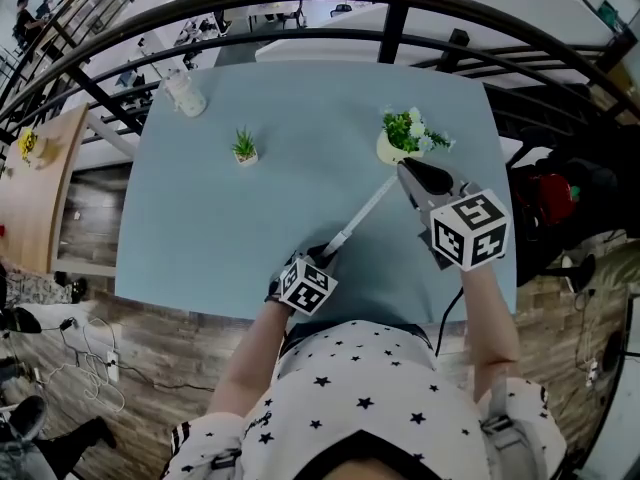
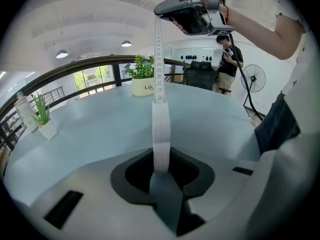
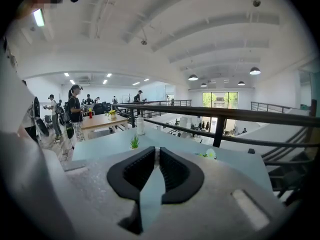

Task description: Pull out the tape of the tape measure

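Left gripper view settles the grip: the left gripper (image 2: 161,160) has its pads clamped on the flat faces of the white tape measure case (image 2: 161,129), which stands on edge between them. From the case the tape (image 2: 159,59) runs taut to the right gripper (image 2: 160,10), whose jaws are pinched on the tape's end (its own view shows only a thin sliver between the pads). That end is raised just beside the flower pot (image 1: 392,150); the case is well apart from the pot, on our side. We judge the pull under way, with a good length out. Next, the right gripper should draw away along the tape's line while the left braces the case.
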